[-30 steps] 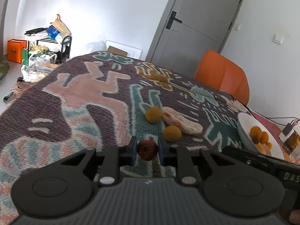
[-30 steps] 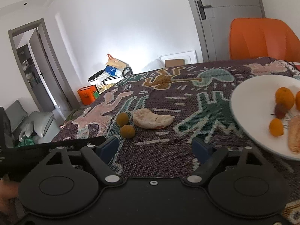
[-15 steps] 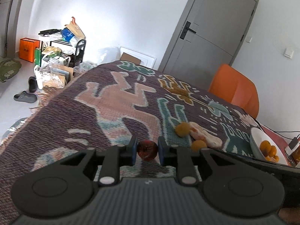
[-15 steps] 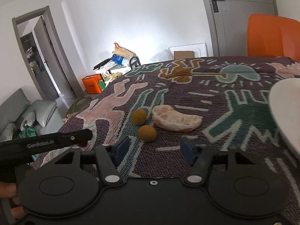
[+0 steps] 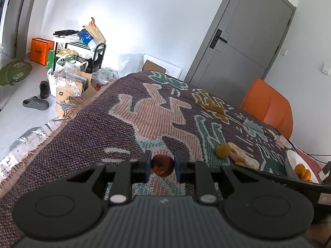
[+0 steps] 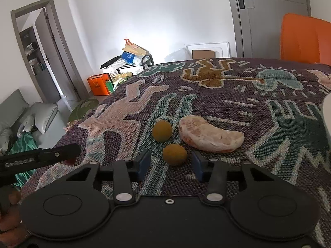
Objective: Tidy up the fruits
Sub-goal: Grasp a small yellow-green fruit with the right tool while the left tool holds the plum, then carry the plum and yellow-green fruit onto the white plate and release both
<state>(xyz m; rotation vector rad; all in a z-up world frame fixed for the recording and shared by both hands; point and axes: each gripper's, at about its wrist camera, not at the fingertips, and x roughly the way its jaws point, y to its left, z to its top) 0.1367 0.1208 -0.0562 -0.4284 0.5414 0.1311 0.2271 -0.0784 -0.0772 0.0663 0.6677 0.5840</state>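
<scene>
Left gripper (image 5: 162,166) angled down, pads clamped on small dark-red fruit (image 5: 162,166). Right gripper (image 6: 169,165) angled down, jaws closing, pads touching nothing.

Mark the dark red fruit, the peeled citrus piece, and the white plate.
dark red fruit (image 5: 162,165): left wrist view, front face.
peeled citrus piece (image 6: 211,134): right wrist view, top surface.
white plate (image 5: 290,162): left wrist view, near rim.

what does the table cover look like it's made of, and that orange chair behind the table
Table cover: looks like a thick woven textile, matte, with coarse visible weave and a fringe at its edge in the left wrist view.
Orange chair: probably moulded plastic, since it shows one smooth, seamless shell with a soft sheen; a coated or padded surface can't be ruled out.
</scene>
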